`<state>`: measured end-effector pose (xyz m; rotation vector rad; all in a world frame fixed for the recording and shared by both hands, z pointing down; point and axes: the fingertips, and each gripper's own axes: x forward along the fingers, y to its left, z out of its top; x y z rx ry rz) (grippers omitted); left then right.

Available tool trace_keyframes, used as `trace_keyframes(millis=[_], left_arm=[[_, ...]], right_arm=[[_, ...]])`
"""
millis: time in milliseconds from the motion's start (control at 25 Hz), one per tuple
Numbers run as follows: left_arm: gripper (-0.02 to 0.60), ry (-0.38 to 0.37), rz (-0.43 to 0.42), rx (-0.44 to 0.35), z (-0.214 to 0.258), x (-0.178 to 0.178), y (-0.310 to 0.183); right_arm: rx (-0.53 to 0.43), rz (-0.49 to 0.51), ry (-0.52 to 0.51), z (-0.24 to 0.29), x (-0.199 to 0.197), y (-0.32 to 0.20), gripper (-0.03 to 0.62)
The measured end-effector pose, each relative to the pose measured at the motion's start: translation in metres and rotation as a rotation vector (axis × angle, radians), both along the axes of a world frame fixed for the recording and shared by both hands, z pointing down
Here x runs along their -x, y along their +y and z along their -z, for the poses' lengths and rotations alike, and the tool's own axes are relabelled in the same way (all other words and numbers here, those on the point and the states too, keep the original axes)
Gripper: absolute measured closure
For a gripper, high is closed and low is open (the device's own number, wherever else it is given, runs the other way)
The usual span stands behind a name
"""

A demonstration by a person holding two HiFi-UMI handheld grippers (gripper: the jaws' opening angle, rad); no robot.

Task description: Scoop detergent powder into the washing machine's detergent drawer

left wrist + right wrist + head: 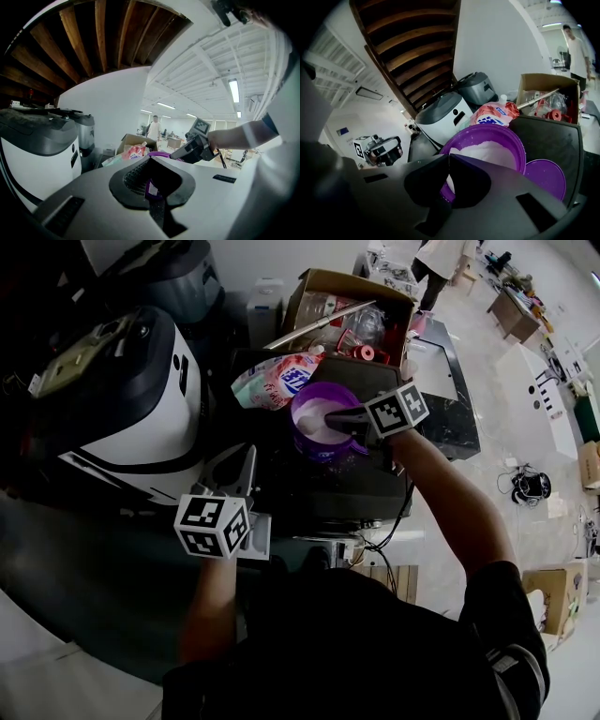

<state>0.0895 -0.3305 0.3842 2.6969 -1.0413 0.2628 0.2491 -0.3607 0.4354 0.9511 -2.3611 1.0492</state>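
Observation:
A purple tub (323, 418) (487, 145) full of white detergent powder stands on a dark-topped machine (319, 488). My right gripper (339, 418) (449, 180) reaches over the tub's rim, shut on a white scoop (309, 424) whose bowl lies in the powder. The tub's purple lid (547, 176) lies beside it. My left gripper (240, 465) (151, 185) hovers left of the machine's near corner, jaws shut and holding nothing; the tub shows past its tips. I cannot make out a detergent drawer.
A white appliance with a black top (122, 399) (440, 117) stands at the left. A pink-and-blue detergent pouch (272, 379) lies behind the tub, with an open cardboard box (347, 306) of clutter beyond. A person (576, 47) stands far off.

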Motion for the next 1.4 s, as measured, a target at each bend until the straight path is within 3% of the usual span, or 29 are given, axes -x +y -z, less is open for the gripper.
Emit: trace_keyframes(millis=[440,880,1400], left_arm=[[0.574,-0.023,0.012,0.004,0.002,-0.018,0.008],[0.574,-0.065,0.064,0.002,0.005,-0.039,0.018],[0.574,-0.064,0.150,-0.007,0.016,-0.005,0.038]], right_arm=[[0.016,-0.177,-0.274,0.009,-0.046,-0.001,0.575],[0.013,-0.227,-0.514,0.013,-0.076,0.007,0.575],[0.010,-0.288,-0.651,0.023,-0.072,0.021,0.574]])
